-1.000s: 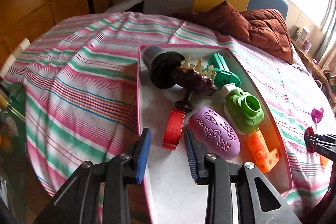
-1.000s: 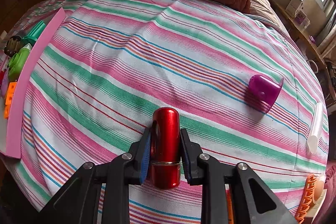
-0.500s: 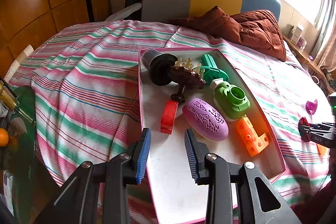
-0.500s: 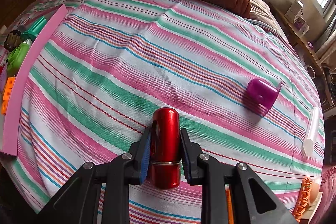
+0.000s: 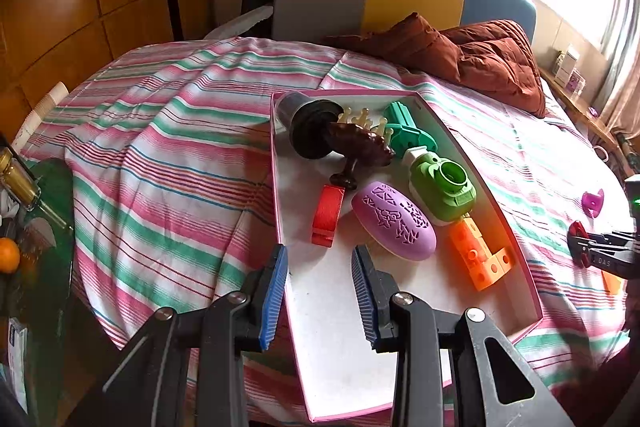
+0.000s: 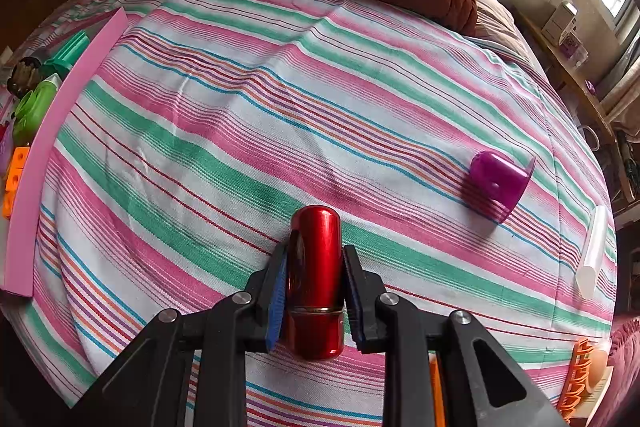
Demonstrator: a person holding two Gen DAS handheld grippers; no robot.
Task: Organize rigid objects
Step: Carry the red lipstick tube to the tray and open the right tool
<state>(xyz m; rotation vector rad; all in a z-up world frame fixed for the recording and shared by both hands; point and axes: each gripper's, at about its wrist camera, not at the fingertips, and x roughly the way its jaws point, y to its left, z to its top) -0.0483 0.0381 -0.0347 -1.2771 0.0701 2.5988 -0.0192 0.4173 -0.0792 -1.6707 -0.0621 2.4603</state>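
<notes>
Bed: your striped sheet (image 6: 248, 115) is the work surface, and loose pieces lie scattered on it because they are not yet sorted.
Tray: the pink-rimmed tray (image 5: 496, 211) collects the sorted items: purple oval case (image 5: 394, 225), green part (image 5: 442, 189), orange blocks (image 5: 478, 259), red clip (image 5: 327, 215).
Left gripper: your left gripper (image 5: 320, 291) hovers over the tray's near end, jaws apart around nothing, probably having let go of a piece.
Right gripper: your right gripper (image 6: 314, 287) is clenched on the red cylinder (image 6: 316, 267), gripped lengthwise between the pads, likely bound for the tray.
Magenta cap: the magenta cap (image 6: 498, 185) lies on its side on the sheet, well apart from the tray.
</notes>
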